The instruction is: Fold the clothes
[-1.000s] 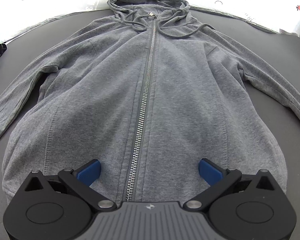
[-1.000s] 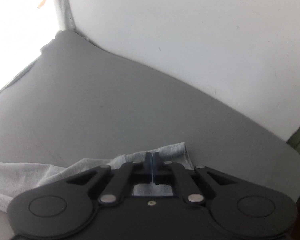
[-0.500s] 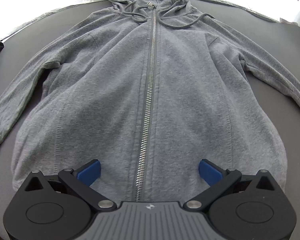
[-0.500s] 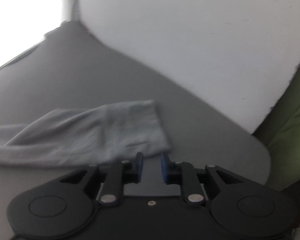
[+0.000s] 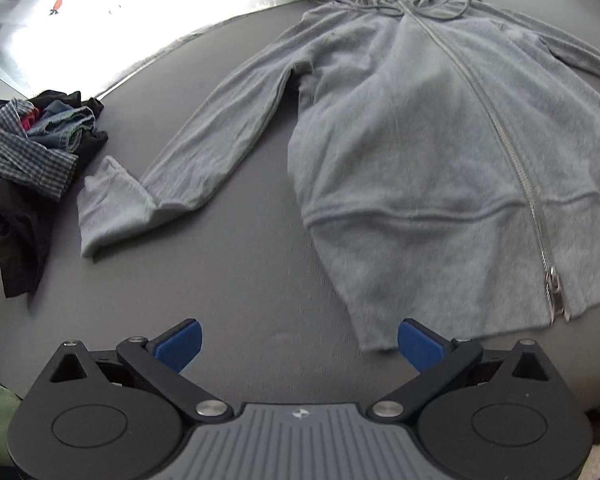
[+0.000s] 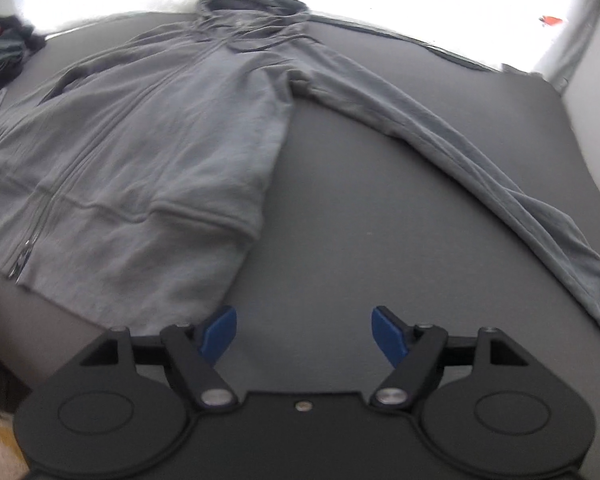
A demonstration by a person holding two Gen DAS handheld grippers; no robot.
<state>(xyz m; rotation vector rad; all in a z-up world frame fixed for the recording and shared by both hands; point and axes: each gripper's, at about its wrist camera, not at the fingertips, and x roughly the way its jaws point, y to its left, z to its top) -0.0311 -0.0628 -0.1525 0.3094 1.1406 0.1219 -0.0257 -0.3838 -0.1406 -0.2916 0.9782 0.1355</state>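
A grey zip-up hoodie [image 5: 428,128] lies face up and spread flat on the dark grey surface, hood at the far end; it also shows in the right wrist view [image 6: 148,136]. One sleeve [image 5: 188,152] stretches out toward the left, the other sleeve [image 6: 480,168] toward the right. My left gripper [image 5: 299,346] is open and empty, just short of the hem's lower left corner. My right gripper [image 6: 304,330] is open and empty, its left finger at the hem's lower right corner.
A pile of dark and checked clothes [image 5: 28,160] lies at the left edge of the surface. A white wall [image 6: 596,92] borders the surface on the right. White patterned bedding [image 5: 100,8] lies beyond the far edge.
The right gripper opened, let go of the sleeve cuff and swung back to the hem's right corner. The left gripper moved from the hem's middle to its left corner.
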